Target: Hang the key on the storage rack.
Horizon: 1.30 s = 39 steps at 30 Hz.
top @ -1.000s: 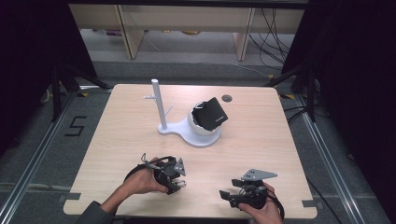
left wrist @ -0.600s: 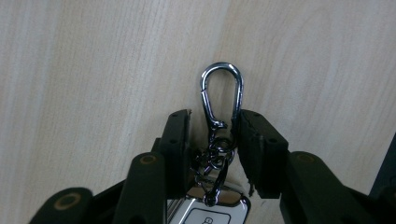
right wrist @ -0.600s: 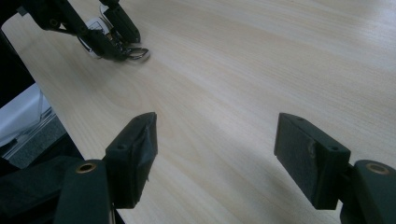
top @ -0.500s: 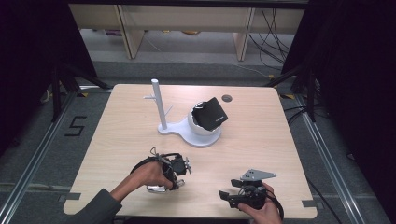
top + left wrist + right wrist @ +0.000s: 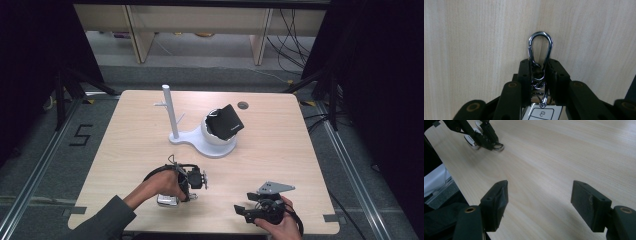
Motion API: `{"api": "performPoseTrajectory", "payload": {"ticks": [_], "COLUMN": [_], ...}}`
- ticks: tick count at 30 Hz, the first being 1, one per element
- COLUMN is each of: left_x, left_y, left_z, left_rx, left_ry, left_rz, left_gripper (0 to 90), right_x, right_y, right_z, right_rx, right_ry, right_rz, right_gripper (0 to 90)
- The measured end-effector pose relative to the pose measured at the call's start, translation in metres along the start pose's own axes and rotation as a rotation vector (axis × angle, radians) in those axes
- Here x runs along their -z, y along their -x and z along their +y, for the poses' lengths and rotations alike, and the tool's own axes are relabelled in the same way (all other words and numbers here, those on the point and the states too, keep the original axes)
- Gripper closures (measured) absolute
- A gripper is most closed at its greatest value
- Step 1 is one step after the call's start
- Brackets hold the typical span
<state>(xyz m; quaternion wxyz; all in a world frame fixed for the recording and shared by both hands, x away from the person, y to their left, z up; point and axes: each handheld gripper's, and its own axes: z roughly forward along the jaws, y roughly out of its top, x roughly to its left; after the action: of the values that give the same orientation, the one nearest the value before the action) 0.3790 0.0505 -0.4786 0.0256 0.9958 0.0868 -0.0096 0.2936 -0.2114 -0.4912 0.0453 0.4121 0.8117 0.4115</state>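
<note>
My tabletop (image 5: pixel 130 130) is big and made of pale wood. Near the middle of it sits a white stand (image 5: pixel 210 142) with a round base and a tall thin post (image 5: pixel 170 112) that points straight up. A black box (image 5: pixel 227 121) rests tilted on the round part of the stand. Behind the stand, near the far edge, there is a small dark hole (image 5: pixel 243 105) in the wood. My left hand (image 5: pixel 160 184) is near the front of the tabletop, well apart from the stand, and it holds my left gripper (image 5: pixel 192 179). The fingers (image 5: pixel 524 80) of that gripper are squeezed nearly together on a shiny metal clip (image 5: pixel 540 53). The round end of the clip sticks out past the fingers, over the wood. Small rings hang from the clip, and a white key fob (image 5: pixel 542 113) with buttons hangs below them, between the fingers. From above, a silver thing (image 5: pixel 167 200) lies just under my left hand, touching the wood. My right hand (image 5: pixel 280 222) is at the front edge, well apart from my left. My right gripper (image 5: pixel 539 200) has its fingers (image 5: pixel 496 202) spread wide and it holds nothing. There is bare wood between them.
</note>
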Motion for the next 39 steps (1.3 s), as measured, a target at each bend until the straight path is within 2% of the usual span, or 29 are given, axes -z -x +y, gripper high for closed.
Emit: {"api": "performPoseTrajectory", "payload": {"ticks": [1, 3, 6, 7, 10, 11, 15, 16, 17, 19, 22, 23, 28, 35, 37, 38, 39], "left_x": [0.0, 0.0, 0.0, 0.0, 0.0, 0.001, 0.001, 0.001, 0.001, 0.0, 0.001, 0.004, 0.013, 0.02, 0.02, 0.022, 0.023], "left_y": [-0.001, 0.0, 0.001, 0.001, 0.001, 0.001, 0.002, 0.002, 0.002, 0.001, -0.002, -0.003, -0.006, -0.013, -0.015, -0.018, -0.018], "left_z": [0.001, 0.002, 0.001, 0.0, 0.0, -0.001, -0.003, -0.003, -0.004, -0.005, -0.007, -0.008, -0.012, -0.019, -0.02, -0.021, -0.022], "left_rx": [0.004, -0.025, -0.024, -0.044, -0.049, -0.072, -0.09, -0.09, -0.088, -0.07, -0.07, -0.051, -0.055, -0.013, -0.013, -0.021, -0.009], "left_ry": [-0.009, -0.026, -0.012, -0.015, 0.001, 0.002, 0.015, 0.015, 0.021, 0.043, 0.044, 0.064, 0.071, 0.106, 0.1, 0.105, 0.105], "left_rz": [0.003, 0.018, 0.018, 0.021, 0.022, 0.029, 0.028, 0.028, 0.03, 0.031, 0.038, 0.032, 0.042, 0.036, 0.038, 0.055, 0.043], "left_gripper": [72.8, 72.8, 73.4, 73.5, 73.9, 74.0, 74.4, 74.4, 74.4, 74.8, 75.1, 75.2, 75.2, 75.3, 75.3, 75.3, 75.3], "right_x": [0.0, 0.0, 0.0, 0.0, 0.0, 0.0, -0.001, -0.001, -0.001, 0.0, -0.001, 0.0, -0.001, -0.001, -0.001, -0.002, -0.002], "right_y": [0.0, 0.0, 0.0, 0.0, 0.0, 0.0, 0.001, 0.001, -0.001, 0.0, 0.0, 0.0, 0.0, -0.001, 0.001, 0.001, 0.001], "right_z": [0.0, 0.0, 0.0, 0.0, 0.0, 0.0, 0.0, 0.0, 0.0, 0.0, 0.0, 0.0, 0.0, -0.001, 0.0, 0.0, 0.0], "right_rx": [-0.002, 0.003, -0.001, -0.002, 0.004, 0.0, 0.002, 0.002, -0.023, -0.015, -0.013, -0.015, -0.015, -0.014, 0.001, -0.005, -0.009], "right_ry": [0.002, 0.0, 0.004, 0.002, 0.002, 0.0, 0.001, 0.001, -0.004, 0.004, -0.003, 0.003, -0.002, -0.002, -0.002, -0.005, -0.007], "right_rz": [-0.001, 0.005, -0.001, 0.006, 0.0, 0.007, 0.009, 0.009, 0.011, 0.006, 0.01, 0.009, 0.011, 0.019, 0.013, 0.017, 0.018], "right_gripper": [31.1, 31.1, 31.1, 31.1, 31.1, 31.1, 31.5, 31.5, 31.4, 31.6, 31.5, 31.6, 31.6, 31.6, 31.5, 31.5, 31.5]}}
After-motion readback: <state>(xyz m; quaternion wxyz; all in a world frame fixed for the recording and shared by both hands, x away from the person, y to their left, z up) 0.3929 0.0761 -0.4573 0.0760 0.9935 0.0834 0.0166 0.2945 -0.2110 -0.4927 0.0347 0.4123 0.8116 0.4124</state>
